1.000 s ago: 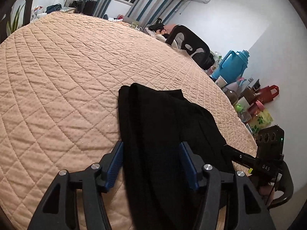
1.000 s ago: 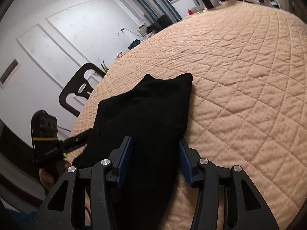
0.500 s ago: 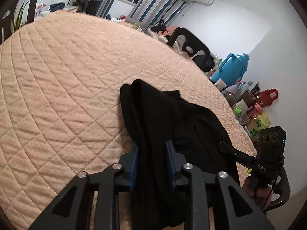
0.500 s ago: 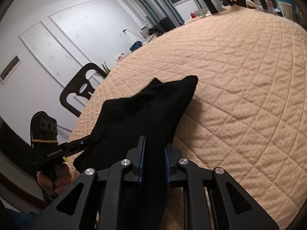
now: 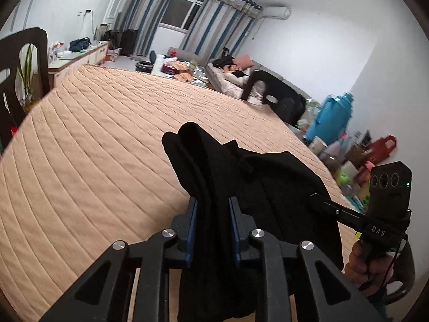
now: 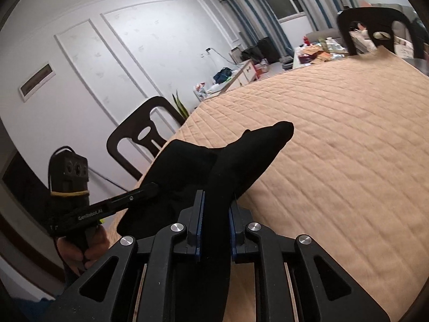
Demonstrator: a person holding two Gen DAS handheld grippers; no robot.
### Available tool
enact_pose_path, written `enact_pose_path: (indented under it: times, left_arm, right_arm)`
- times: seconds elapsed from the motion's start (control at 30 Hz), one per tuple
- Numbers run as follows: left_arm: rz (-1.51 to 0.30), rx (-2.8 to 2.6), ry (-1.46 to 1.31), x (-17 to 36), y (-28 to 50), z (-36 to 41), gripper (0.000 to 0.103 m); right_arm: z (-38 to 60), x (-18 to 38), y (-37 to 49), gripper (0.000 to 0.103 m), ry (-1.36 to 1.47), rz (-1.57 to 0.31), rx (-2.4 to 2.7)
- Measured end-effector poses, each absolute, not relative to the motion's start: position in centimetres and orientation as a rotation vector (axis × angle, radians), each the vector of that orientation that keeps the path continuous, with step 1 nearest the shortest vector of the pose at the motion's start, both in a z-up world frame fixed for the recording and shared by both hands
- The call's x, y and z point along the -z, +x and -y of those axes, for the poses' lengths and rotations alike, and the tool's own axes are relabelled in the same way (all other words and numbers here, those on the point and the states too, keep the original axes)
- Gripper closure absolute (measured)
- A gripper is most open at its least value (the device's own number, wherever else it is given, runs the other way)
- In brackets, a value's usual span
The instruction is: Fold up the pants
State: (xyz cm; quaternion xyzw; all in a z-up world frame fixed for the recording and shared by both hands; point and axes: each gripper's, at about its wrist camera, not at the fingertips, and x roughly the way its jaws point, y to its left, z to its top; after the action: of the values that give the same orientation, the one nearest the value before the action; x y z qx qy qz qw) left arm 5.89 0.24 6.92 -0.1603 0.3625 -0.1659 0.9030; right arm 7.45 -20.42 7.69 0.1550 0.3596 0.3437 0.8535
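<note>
The black pants are lifted at their near end off the peach quilted table, and their far end trails down to the cloth. My left gripper has a bunched fold between its blue pads, and its jaws are closing on it. In the right wrist view the pants rise to my right gripper, which is shut on another fold. Each view shows the other gripper biting the same near edge, the right one and the left one, each held by a hand.
A dark chair stands at the table's left side and another at the far right corner. A blue jug and several bags and bottles crowd the floor by the right wall. A low cabinet is behind the table.
Both grippers closed onto the near edge of the pants, then rose and moved forward with it. The cloth now hangs bunched between the pads, lifted off the table.
</note>
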Motion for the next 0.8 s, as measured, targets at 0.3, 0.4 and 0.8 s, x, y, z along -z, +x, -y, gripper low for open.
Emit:
enact_pose_path:
  times: [0.3, 0.4, 0.8]
  left_arm:
    - [-0.852, 0.245, -0.329, -1.0, 12.1, -4.0, 0.073]
    - [-0.833, 0.268, -0.366, -0.1, 11.1, -5.1, 0.067]
    - [-0.722, 0.272, -0.136, -3.5, 3.6, -0.8, 0.071]
  right_arm:
    - [17.4, -3.1, 15.4, 0.087, 0.306, -0.885, -0.709]
    - [18.8, -0.6, 16.3, 0.074, 0.305, -0.953, -0.633]
    - [17.3, -4.7, 6.7, 0.072, -0.03, -0.79, -0.61]
